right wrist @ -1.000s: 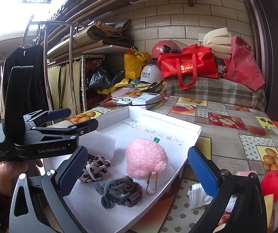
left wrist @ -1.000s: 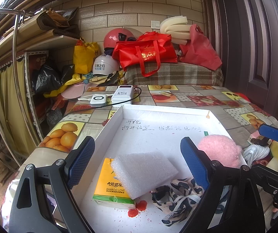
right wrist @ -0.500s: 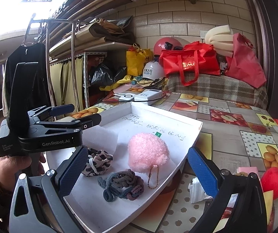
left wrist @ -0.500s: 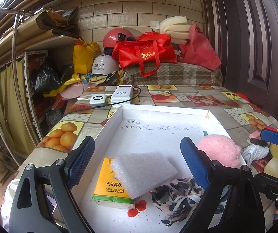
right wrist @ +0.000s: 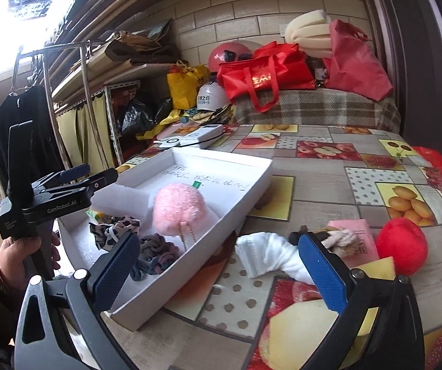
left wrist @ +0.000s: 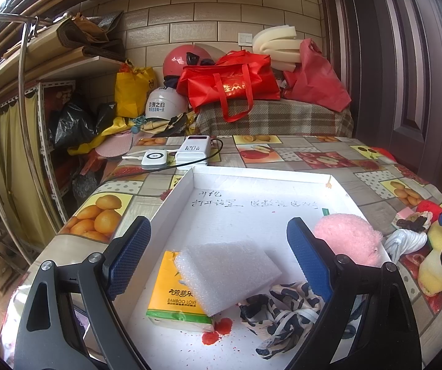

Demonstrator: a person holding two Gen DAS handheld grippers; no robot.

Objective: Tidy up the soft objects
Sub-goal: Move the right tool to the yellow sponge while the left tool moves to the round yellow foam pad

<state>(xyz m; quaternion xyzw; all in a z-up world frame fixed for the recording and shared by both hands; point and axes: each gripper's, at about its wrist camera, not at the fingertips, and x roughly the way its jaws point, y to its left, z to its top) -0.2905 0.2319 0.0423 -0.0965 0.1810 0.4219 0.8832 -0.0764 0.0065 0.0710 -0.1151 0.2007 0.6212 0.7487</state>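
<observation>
Left hand-held gripper (left wrist: 218, 259) hangs over the near end of the white tray (left wrist: 177, 194), jaws spread wide, nothing between the pads; the hand (right wrist: 20, 252) that holds it shows at the left of the right wrist view. Below it in the tray: a white foam block (left wrist: 227, 274) lying tilted across a yellow tissue pack (left wrist: 171, 302), and a black-and-white patterned scrunchie (left wrist: 279, 311) just beside the foam. A pink fluffy pom-pom (right wrist: 179, 206) sits by the tray's right wall, a thin chain hanging from it, and a grey-blue knotted hair tie (right wrist: 156, 252) lies near the tray's near corner. Right hand-held gripper (right wrist: 218, 274) is outside the tray, over the fruit-patterned counter (right wrist: 313, 160), jaws likewise wide and empty. Between its fingers, on the counter: a crumpled white cloth (right wrist: 267, 256), close to the tray's outer wall. Further right, a pink pad (right wrist: 356, 231) with a beige knotted rope piece (right wrist: 341, 237) resting on it, a red plush ball (right wrist: 403, 246) just beside the pad, and a yellow sponge wedge (right wrist: 378, 269) partly hidden behind the right finger. Two white chargers (left wrist: 177, 154) lie beyond the tray's far edge.
</observation>
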